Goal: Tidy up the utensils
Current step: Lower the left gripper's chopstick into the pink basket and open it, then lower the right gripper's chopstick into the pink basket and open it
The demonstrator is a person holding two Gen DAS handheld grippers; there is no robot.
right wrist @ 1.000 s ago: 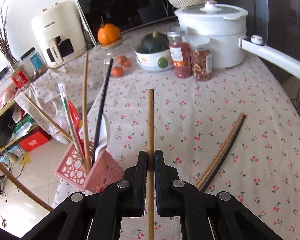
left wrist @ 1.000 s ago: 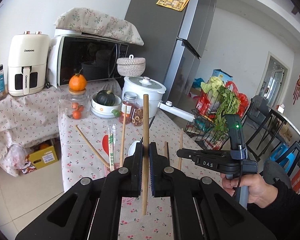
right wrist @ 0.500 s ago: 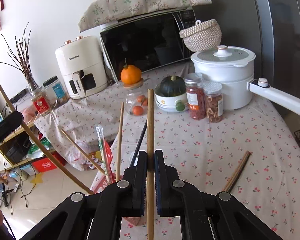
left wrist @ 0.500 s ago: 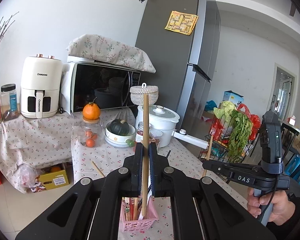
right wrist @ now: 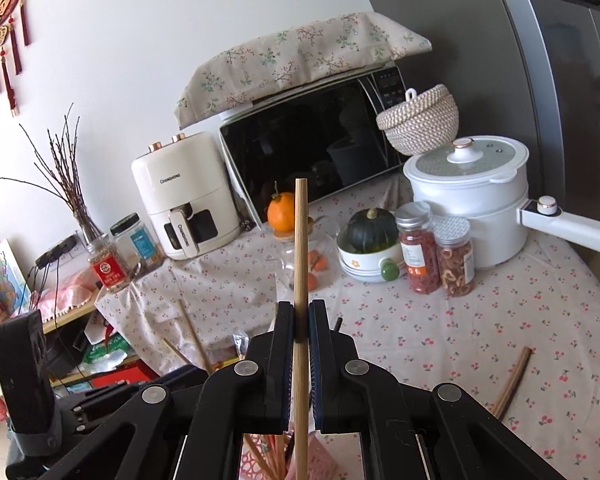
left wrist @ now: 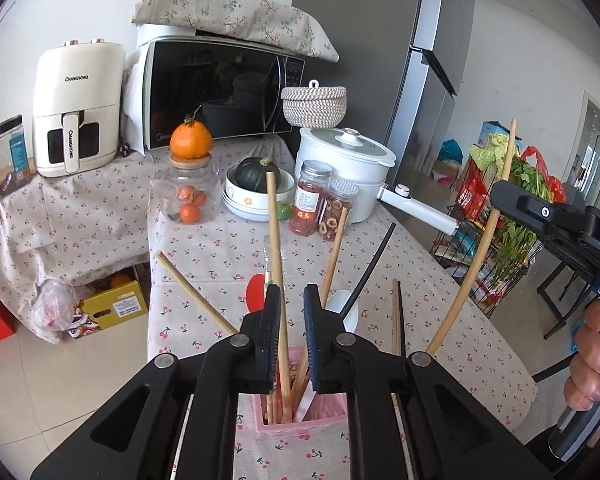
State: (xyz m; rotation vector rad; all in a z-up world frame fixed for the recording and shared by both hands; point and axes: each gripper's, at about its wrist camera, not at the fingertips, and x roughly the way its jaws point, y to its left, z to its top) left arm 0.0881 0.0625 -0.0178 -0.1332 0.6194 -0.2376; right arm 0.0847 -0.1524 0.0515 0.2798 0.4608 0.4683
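My left gripper [left wrist: 291,304] hangs just above the pink basket [left wrist: 300,426], and its jaws are opening. A wooden chopstick [left wrist: 274,248] stands between them with its lower end in the basket. It leans on the left pad, with a gap to the right pad. The basket also holds several chopsticks, a black chopstick [left wrist: 372,264] and a white spoon [left wrist: 346,312]. My right gripper [right wrist: 300,316] is shut on another wooden chopstick [right wrist: 300,240], held upright above the basket [right wrist: 320,466]. From the left wrist, that gripper [left wrist: 500,200] and its chopstick [left wrist: 486,236] show at the right.
A pair of loose chopsticks [right wrist: 514,380] lies on the cherry-print tablecloth [right wrist: 440,340] to the right. Farther back stand spice jars [left wrist: 312,200], a bowl with a squash [left wrist: 256,192], a glass jar topped by an orange [left wrist: 190,184], a white pot [left wrist: 344,168] and a microwave [left wrist: 220,88].
The left gripper has come down over the pink basket and its jaws have parted around the chopstick, whose end now sits in the basket. The right gripper rose with its chopstick.
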